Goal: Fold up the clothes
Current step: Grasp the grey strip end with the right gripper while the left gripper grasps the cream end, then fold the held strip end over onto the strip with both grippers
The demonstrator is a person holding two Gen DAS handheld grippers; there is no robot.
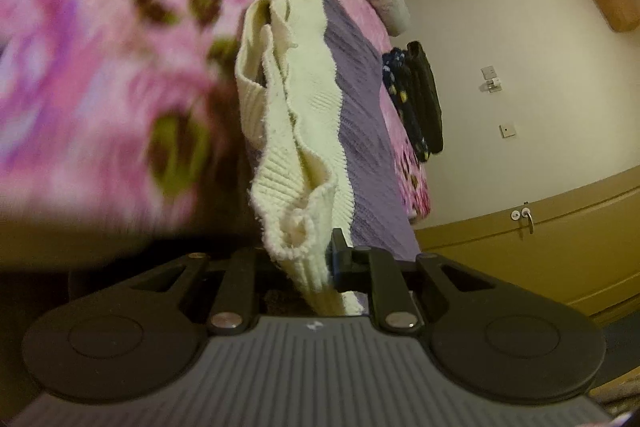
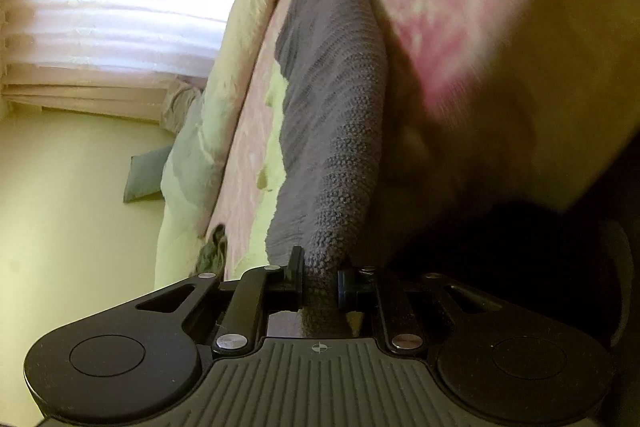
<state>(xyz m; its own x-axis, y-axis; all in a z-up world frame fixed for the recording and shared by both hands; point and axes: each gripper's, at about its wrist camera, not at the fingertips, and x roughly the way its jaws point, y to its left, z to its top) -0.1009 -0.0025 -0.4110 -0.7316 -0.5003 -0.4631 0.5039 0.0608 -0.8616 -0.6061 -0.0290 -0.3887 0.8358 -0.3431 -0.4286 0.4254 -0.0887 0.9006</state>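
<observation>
The sweater [image 1: 304,131], a purple knit with a cream ribbed edge, runs from the left gripper [image 1: 304,263] toward 12 o'clock over the pink floral bedspread [image 1: 100,47]. That gripper's jaws are clamped on the cream ribbed edge; only its right finger shows clearly. In the right wrist view the sweater [image 2: 332,107] rises from the right gripper [image 2: 320,287] toward 12 o'clock, its jaws pinched on a bunched purple fold. Dark folded clothes [image 1: 416,99] lie at 2 o'clock on the bedspread's edge.
</observation>
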